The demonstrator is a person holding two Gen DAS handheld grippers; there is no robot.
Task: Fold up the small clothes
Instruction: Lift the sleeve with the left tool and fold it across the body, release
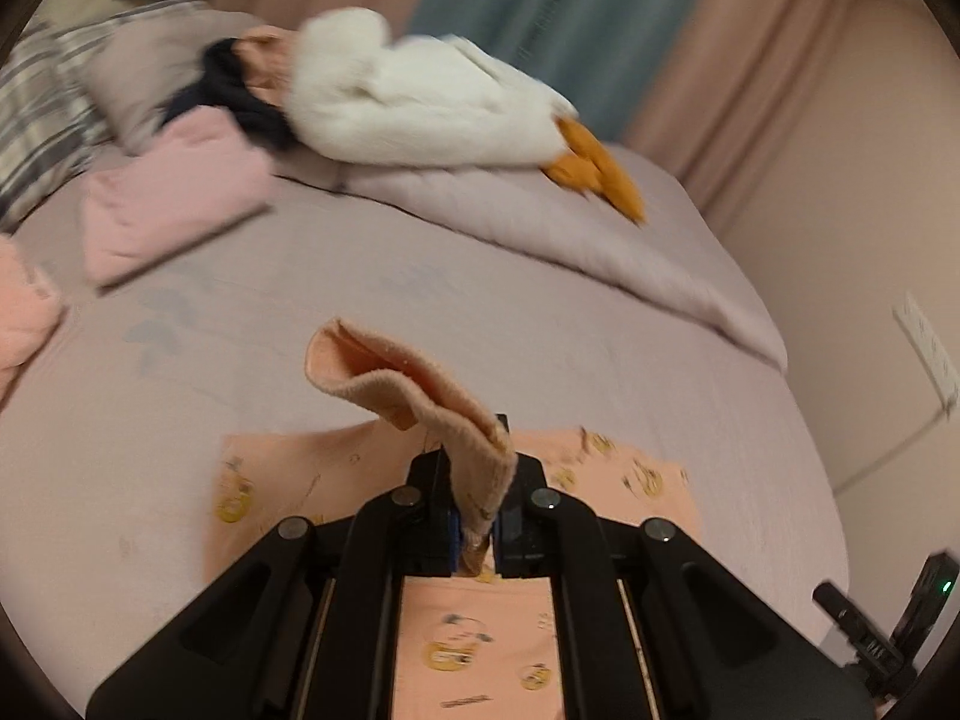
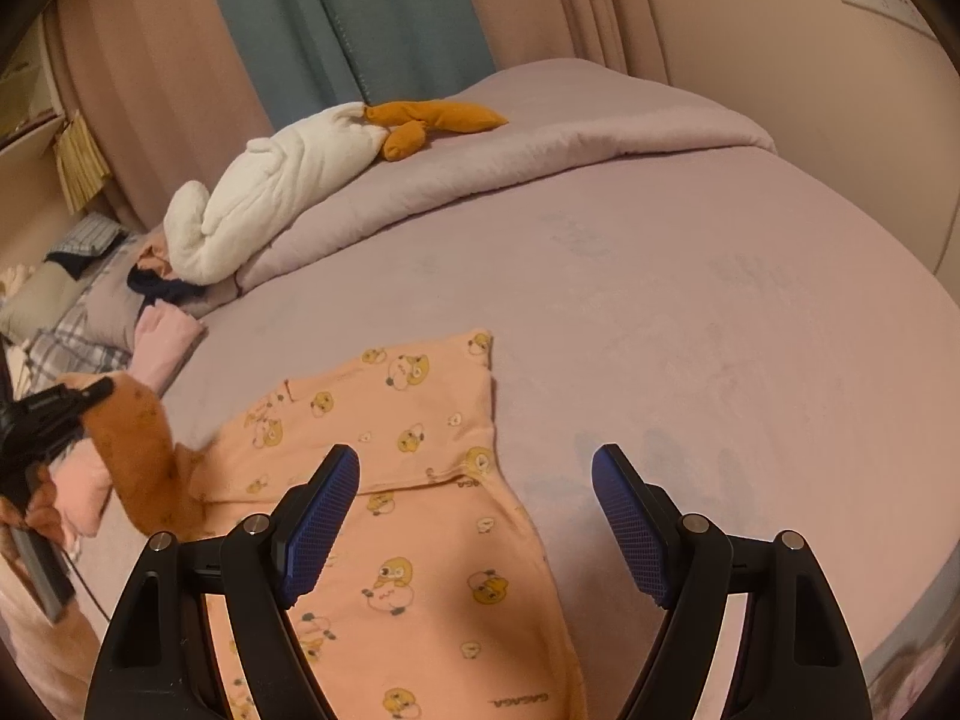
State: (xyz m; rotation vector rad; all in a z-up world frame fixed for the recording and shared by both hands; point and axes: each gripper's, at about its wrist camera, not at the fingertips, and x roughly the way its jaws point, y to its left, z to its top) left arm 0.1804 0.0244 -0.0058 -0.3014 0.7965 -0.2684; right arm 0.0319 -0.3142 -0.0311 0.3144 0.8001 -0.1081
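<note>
Peach duck-print garment [image 2: 420, 480] spread flat on the bed [image 2: 690, 300], one sleeve [image 1: 414, 390] lifted clear, pinched in the left gripper [image 1: 477, 516]. Best carried straight across the body and laid flat — no twist. Right gripper [image 2: 474, 528] released, hovering above — ready to pin the fold.

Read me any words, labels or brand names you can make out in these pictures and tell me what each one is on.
"GAGAGA", seen upside down, printed on the peach duck-print garment near its bottom edge.
A partial print near the fold of the same garment: cut off, unreadable.
Small dark print on the garment in the left wrist view: too blurred to read.
</note>
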